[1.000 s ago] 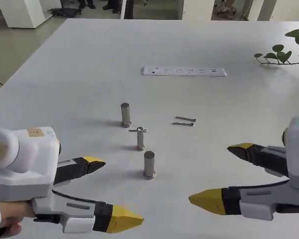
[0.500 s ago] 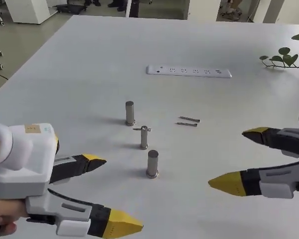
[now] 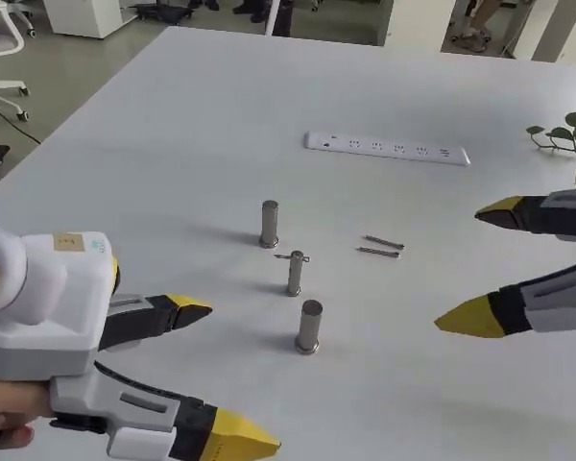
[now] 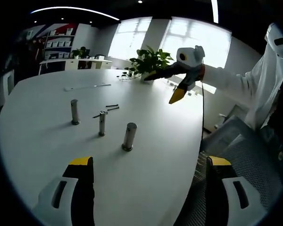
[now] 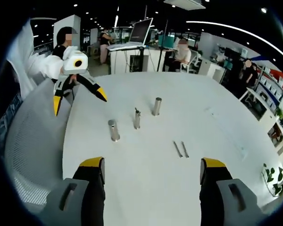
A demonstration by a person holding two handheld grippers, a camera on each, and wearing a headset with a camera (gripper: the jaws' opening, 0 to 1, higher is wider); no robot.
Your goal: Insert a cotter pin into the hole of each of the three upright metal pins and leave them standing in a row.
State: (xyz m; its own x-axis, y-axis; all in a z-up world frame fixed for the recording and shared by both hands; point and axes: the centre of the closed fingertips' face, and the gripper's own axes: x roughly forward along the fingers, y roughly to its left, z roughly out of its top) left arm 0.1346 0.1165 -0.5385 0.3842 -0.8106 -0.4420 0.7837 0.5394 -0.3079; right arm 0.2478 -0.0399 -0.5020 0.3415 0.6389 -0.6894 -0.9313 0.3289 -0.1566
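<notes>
With the left hand-held gripper (image 3: 240, 376) and right hand-held gripper (image 3: 461, 269) both gaping empty, the right should pinch a loose cotter pin (image 3: 378, 253) near one end (the middle metal pin (image 3: 296, 274) looks fitted).

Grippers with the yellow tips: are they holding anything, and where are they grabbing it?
Nothing. The left gripper and the right gripper are both open and empty; the two loose cotter pins lie on the table.

No legible text; tan label (image 3: 67, 243) on left gripper (image 3: 238, 376) unreadable.
</notes>
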